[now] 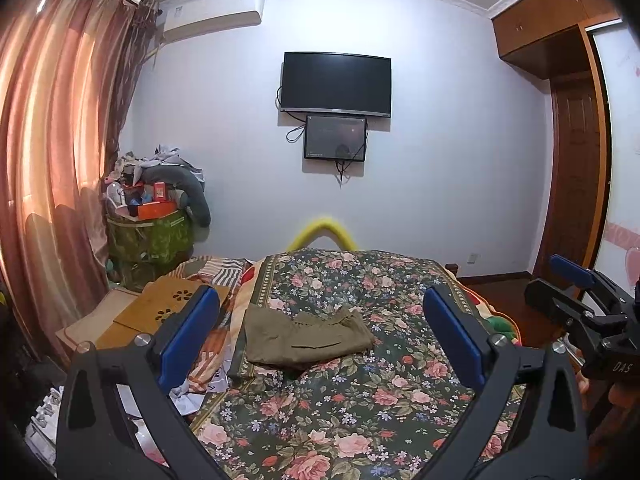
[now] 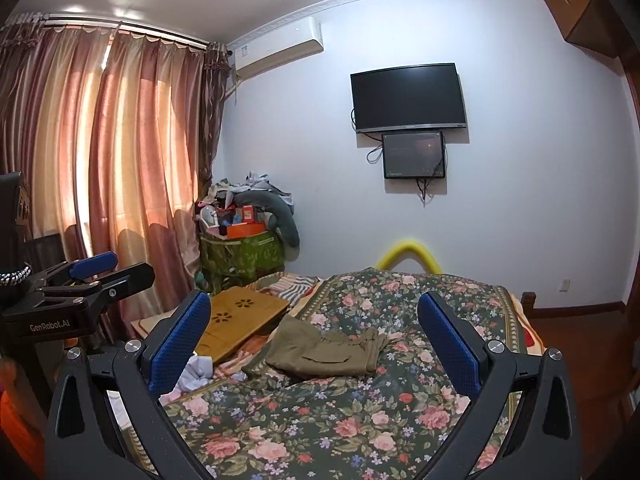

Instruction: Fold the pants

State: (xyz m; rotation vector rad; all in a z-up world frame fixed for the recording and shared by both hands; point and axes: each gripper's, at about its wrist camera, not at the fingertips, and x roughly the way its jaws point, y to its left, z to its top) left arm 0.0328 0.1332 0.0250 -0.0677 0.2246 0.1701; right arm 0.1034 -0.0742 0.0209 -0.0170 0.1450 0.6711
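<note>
Folded olive pants (image 1: 308,338) lie on the floral bedspread (image 1: 360,412), both hand-held grippers spread.

a home bedroom: a bed under a floral quilt (image 1: 360,400), drawn curtains (image 2: 120,160), wall-mounted tv (image 1: 336,82), air conditioner (image 2: 280,52), wooden wardrobe (image 1: 560,20).

Olive-green pants (image 1: 306,338), folded into a compact rectangle, on floral bedspread (image 1: 360,420)

One pair of olive-green cotton pants (image 1: 306,336) lies on one floral bedspread (image 1: 360,408). Two black grippers with blue pads: left gripper (image 1: 320,340), right gripper (image 2: 316,344). Two dark screens hang on the wall, a large television (image 1: 336,82) and a smaller monitor (image 1: 335,138). One white air conditioner (image 1: 212,12), one wooden lap desk (image 2: 240,316).
</note>
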